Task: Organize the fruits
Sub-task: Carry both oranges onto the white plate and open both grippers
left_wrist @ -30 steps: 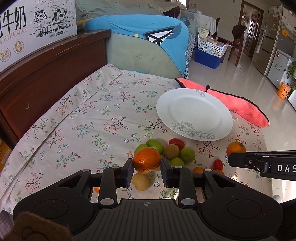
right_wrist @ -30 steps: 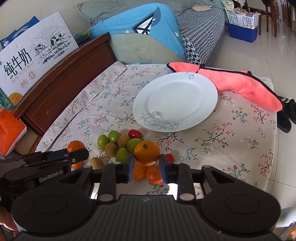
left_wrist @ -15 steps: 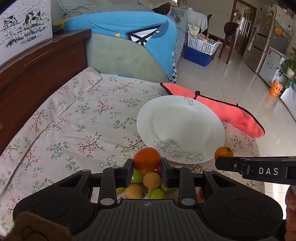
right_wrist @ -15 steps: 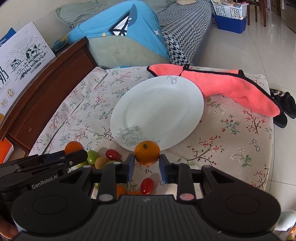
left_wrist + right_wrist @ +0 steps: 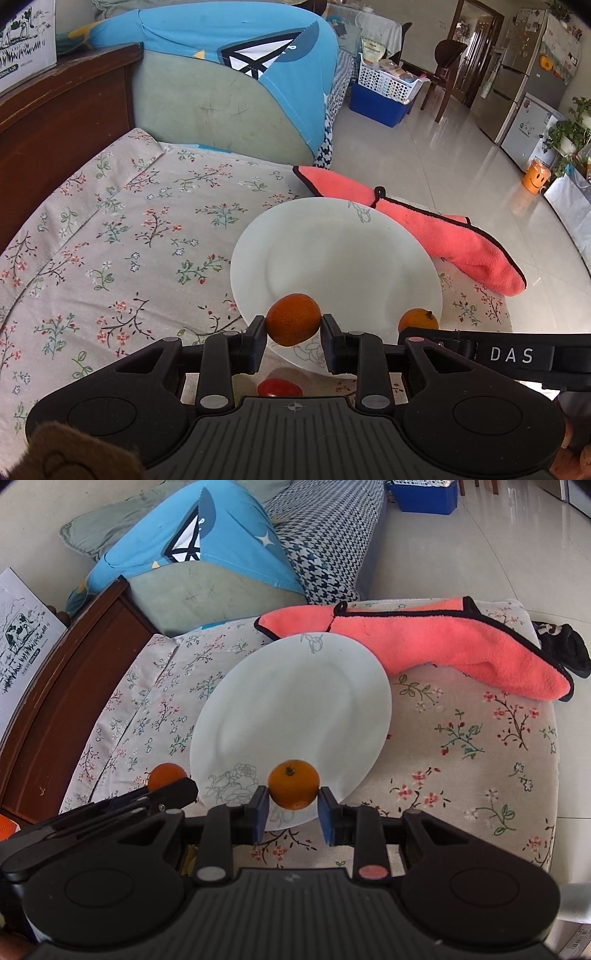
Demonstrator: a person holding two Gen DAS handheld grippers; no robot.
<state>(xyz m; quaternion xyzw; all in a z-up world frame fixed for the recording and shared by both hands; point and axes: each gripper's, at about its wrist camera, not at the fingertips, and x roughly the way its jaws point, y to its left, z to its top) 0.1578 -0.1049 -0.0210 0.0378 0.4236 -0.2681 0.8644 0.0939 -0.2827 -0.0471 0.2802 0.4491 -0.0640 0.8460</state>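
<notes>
While each gripper carries one orange over the near rim of the white plate (image 5: 336, 258), nothing lies on the plate itself; in the left wrist view the left gripper (image 5: 293, 328) has its jaws closed on the darker orange (image 5: 293, 324) at lower centre of the frame, and in the right wrist view the right gripper (image 5: 291, 800) has its jaws closed on the lighter orange (image 5: 293, 783), its stem end turned up, also at lower centre. Each fruit appears again in the other camera, at lower right of the left view and lower left of the right view.

The chief risk, as I judge it, is rolling: the plate is shallow, smooth and seems to tilt where its far edge rests on the pink cloth (image 5: 436, 638); a round orange let go at the near rim may run off onto the flowered cover (image 5: 122, 236) or toward the bench's edge at the right of the frame; dropping from any height would worsen that. The two grippers hang near each other, so a careless release could knock them together.

A red fruit (image 5: 279, 388) shows just below the left jaws; the remaining fruit is hidden behind the gripper bodies. A wooden board (image 5: 55, 701) bounds the left, cushions lie beyond; nothing blocks the plate.
</notes>
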